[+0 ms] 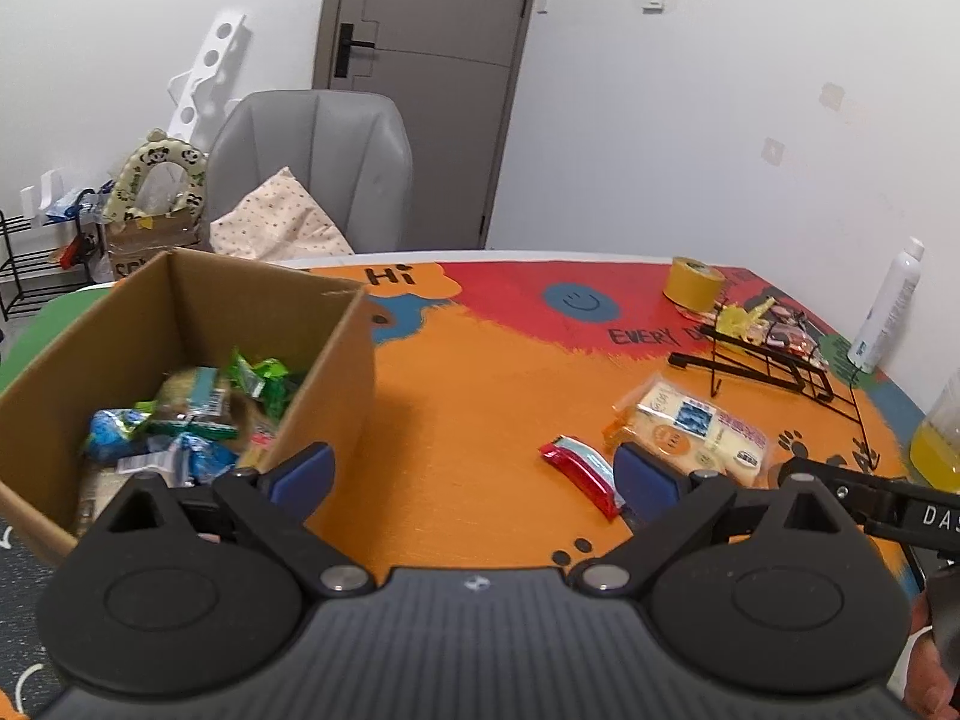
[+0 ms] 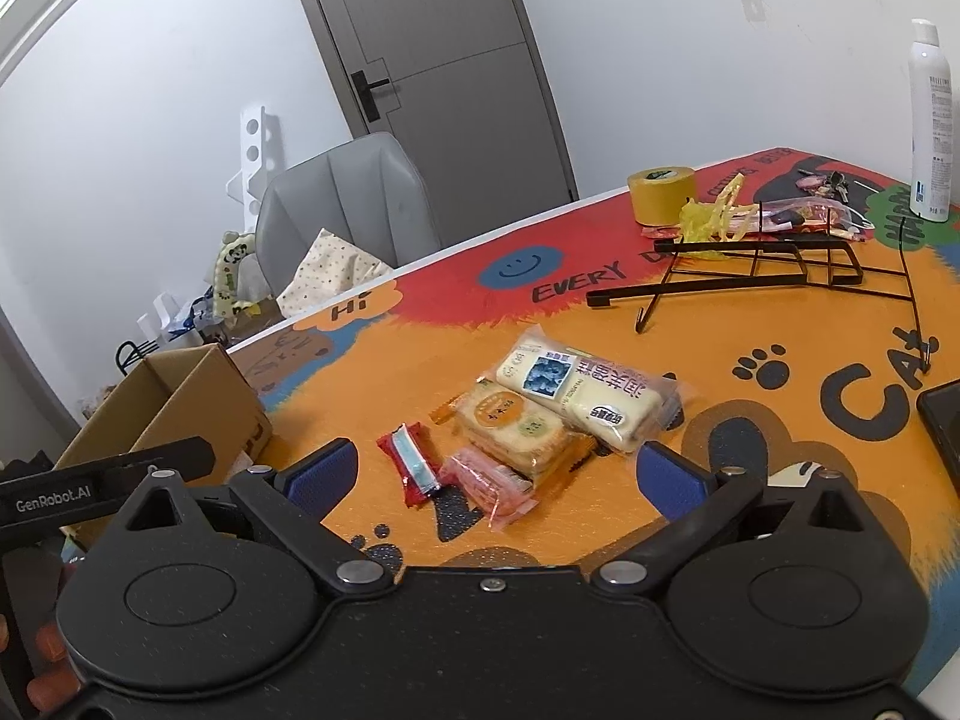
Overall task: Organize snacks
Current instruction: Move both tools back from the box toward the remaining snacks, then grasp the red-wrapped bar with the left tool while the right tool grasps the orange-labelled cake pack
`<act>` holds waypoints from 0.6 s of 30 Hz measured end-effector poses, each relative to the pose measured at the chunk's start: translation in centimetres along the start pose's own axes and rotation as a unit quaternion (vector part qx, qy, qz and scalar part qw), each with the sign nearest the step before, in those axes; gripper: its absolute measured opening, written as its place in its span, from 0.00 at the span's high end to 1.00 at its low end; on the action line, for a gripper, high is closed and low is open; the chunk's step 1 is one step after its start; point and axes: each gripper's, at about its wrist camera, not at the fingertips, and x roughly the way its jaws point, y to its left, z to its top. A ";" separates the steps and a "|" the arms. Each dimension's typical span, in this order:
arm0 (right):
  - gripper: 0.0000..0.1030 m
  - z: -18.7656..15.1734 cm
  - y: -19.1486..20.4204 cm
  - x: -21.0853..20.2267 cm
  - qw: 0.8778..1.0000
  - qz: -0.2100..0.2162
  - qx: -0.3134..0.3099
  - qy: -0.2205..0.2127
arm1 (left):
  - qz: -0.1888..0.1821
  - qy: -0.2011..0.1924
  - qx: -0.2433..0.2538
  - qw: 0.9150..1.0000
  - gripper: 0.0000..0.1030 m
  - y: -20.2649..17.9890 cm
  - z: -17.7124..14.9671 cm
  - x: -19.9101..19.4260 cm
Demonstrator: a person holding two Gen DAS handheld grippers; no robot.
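Our left gripper (image 1: 474,480) and right gripper (image 2: 495,474) hover wide open and empty. Just beyond, four snack packets (image 2: 528,420) cluster on the tabletop (image 2: 780,480), awaiting the cardboard box (image 1: 180,324) at far left.

a tape roll (image 2: 662,188), wire rack (image 2: 756,269) and white bottle (image 2: 930,120) share the far table; grey chair (image 1: 318,162) beyond.

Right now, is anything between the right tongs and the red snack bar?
Nothing visible. The right tongs are open and the red bar lies on bare mat just ahead; the pink packet sits beside it, not in front.
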 end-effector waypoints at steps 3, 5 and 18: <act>0.12 -0.2 -0.6 0.4 1.000 0.003 0.004 0.004 | -0.004 0.005 0.006 1.000 0.04 -0.7 -0.1 0.7; 0.23 -0.2 -0.9 0.8 1.000 0.006 0.008 0.009 | -0.008 0.008 0.009 1.000 0.04 -1.0 -0.2 1.1; 0.39 0.3 -2.4 3.2 0.999 0.021 0.021 0.019 | -0.016 0.012 0.014 1.000 0.05 -2.6 -0.2 4.0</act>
